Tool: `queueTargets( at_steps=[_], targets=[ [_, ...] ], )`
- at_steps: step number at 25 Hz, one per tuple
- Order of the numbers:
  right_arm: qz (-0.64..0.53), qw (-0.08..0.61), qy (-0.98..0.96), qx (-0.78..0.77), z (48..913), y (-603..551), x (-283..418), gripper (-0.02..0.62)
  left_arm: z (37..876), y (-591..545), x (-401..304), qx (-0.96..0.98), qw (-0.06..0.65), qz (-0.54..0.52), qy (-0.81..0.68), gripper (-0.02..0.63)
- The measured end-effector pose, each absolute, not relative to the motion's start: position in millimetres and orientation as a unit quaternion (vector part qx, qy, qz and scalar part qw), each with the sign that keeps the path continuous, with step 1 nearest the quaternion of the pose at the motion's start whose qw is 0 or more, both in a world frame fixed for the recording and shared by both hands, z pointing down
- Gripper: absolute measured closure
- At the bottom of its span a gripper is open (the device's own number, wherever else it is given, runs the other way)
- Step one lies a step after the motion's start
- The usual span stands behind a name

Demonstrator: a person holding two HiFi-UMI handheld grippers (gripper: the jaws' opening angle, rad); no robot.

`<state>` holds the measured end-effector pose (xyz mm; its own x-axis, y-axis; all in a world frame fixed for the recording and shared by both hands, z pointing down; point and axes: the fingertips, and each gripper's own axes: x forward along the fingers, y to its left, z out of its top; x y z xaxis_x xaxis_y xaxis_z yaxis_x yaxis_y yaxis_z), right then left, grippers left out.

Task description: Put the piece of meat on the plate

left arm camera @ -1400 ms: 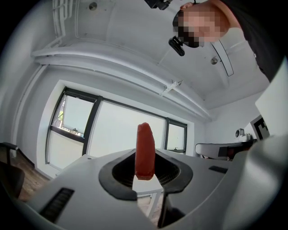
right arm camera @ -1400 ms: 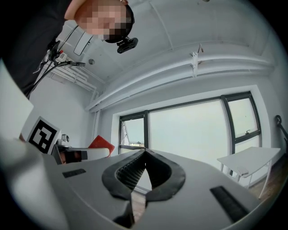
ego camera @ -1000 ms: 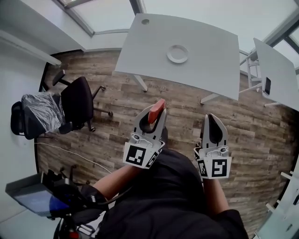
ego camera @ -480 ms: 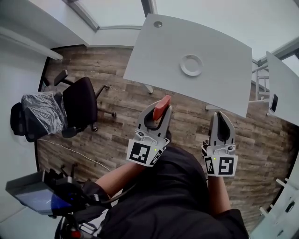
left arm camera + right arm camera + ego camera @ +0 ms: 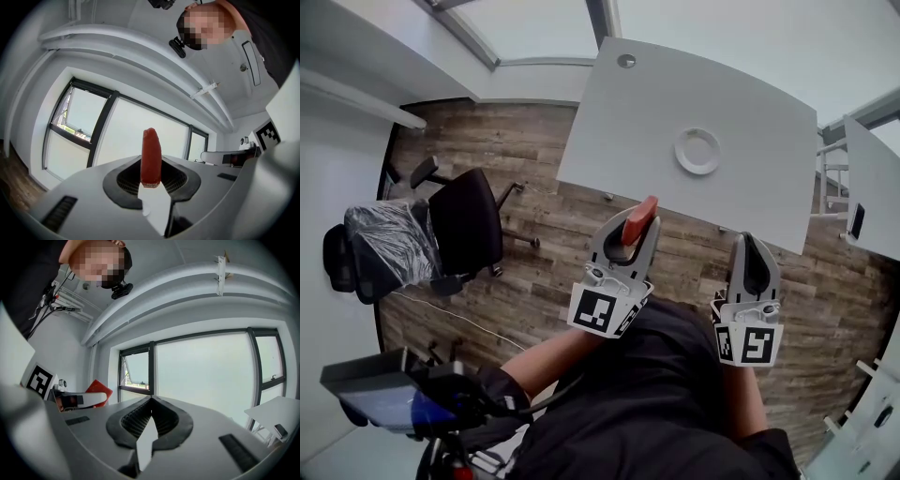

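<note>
The red piece of meat [image 5: 638, 220] stands edge-on between the jaws of my left gripper [image 5: 634, 225], which is shut on it; in the left gripper view the meat [image 5: 151, 158] rises above the jaw tips. A white round plate [image 5: 697, 151] lies on the grey table [image 5: 637, 122], beyond and to the right of the meat. My right gripper [image 5: 749, 246] is level beside the left one, shut, with nothing between its jaws [image 5: 151, 401]. Both grippers hang over the wooden floor, short of the table's near edge.
A black office chair [image 5: 467, 223] and a second, plastic-wrapped chair [image 5: 375, 246] stand on the wooden floor at the left. Another white table [image 5: 874, 192] stands at the right. Large windows fill both gripper views. A dark device [image 5: 375, 401] sits at the bottom left.
Both grippers, with the meat still in the left one, have moved toward the table; the table and plate now appear closer and further right in the head view.
</note>
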<state>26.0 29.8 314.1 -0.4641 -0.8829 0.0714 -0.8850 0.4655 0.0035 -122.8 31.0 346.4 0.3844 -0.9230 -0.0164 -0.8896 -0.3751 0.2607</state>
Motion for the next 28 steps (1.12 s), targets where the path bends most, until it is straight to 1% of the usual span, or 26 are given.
queueTargets(
  at_steps=[8, 16, 20, 28],
  targets=[
    [0.023, 0.033, -0.850, 0.525, 323.4, 5.0, 23.4, 0.591, 355.0, 13.7, -121.6, 0.832, 0.117, -0.074, -0.537, 0.512],
    [0.030, 0.003, -0.858, 0.513, 308.4, -4.9, 5.3, 0.591, 345.7, 11.1, -127.5, 0.825, 0.110, -0.083, -0.549, 0.512],
    [0.023, 0.002, -0.862, 0.507, 305.5, -5.1, 2.7, 0.591, 345.8, 10.0, -123.0, 0.823, 0.110, -0.085, -0.551, 0.512],
    [0.022, 0.002, -0.868, 0.496, 305.5, -18.2, 25.6, 0.591, 339.4, -8.3, -101.5, 0.821, 0.095, -0.072, -0.558, 0.511]
  ],
)
